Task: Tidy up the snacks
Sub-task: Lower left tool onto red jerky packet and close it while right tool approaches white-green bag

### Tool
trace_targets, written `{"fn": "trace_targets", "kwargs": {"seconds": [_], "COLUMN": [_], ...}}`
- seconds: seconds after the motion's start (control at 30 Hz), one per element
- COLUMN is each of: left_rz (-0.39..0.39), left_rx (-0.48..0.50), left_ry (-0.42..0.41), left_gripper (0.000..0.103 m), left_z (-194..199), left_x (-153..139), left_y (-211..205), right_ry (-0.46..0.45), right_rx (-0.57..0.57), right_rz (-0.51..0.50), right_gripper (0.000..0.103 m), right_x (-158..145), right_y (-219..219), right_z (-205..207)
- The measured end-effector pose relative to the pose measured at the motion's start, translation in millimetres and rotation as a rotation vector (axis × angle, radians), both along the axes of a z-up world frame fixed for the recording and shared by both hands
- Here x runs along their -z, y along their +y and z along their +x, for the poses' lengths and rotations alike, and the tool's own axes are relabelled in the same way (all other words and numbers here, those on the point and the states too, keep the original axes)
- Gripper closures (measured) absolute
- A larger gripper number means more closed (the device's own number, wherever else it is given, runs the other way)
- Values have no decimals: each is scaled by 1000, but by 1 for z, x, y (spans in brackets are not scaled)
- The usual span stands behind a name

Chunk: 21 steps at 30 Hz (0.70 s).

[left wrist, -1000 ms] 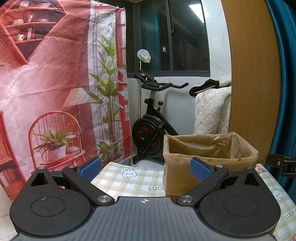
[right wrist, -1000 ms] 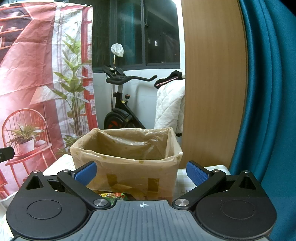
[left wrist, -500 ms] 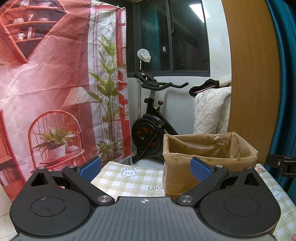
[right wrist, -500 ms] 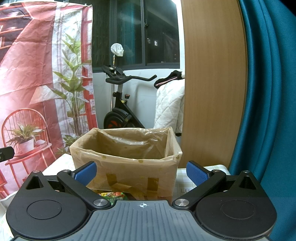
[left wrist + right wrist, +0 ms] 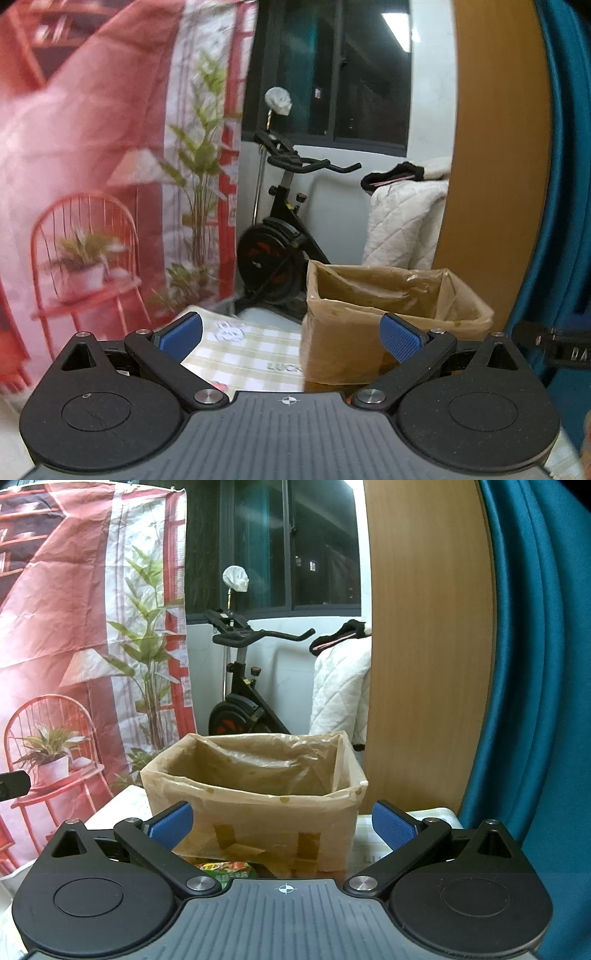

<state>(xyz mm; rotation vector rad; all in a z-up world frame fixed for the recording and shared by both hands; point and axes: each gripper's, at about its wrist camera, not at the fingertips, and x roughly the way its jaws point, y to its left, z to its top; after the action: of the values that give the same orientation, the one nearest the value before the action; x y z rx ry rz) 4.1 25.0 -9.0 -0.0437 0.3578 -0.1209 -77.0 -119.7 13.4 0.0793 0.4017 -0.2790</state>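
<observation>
Checked tablecloth (image 5: 251,354) covers the table. On it, straight ahead of the right gripper (image 5: 282,825), stands a brown plastic-lined box (image 5: 258,812); a green snack packet (image 5: 225,871) lies just below and short of those spread, empty jaws. The left gripper (image 5: 291,332), also released and empty, sees the box behind its right-hand jaw. Risk: the packet sits mostly hidden under the gripper body, so a blind reach may miss it or shove the light box.

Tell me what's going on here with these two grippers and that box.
A person holds a gripper in each hand. Both the left gripper and the right gripper are open and empty, facing a plastic-lined cardboard box on a checked tablecloth. A green snack packet lies in front of the box, just below the right gripper. Nothing is picked up yet.
</observation>
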Motion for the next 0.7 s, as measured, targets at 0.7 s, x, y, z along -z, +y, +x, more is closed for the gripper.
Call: {"fn": "trace_targets", "kwargs": {"seconds": [0.7], "left_rz": [54], "left_rx": [-35], "left_ry": [160], "left_gripper": [8], "left_z": [68], "left_x": [91], "left_y": [87], "right_ry": [68], "right_rx": [41], "right_rz": [4], "right_gripper": [1], "right_x": [107], "right_y": [12], "right_z": [52]}}
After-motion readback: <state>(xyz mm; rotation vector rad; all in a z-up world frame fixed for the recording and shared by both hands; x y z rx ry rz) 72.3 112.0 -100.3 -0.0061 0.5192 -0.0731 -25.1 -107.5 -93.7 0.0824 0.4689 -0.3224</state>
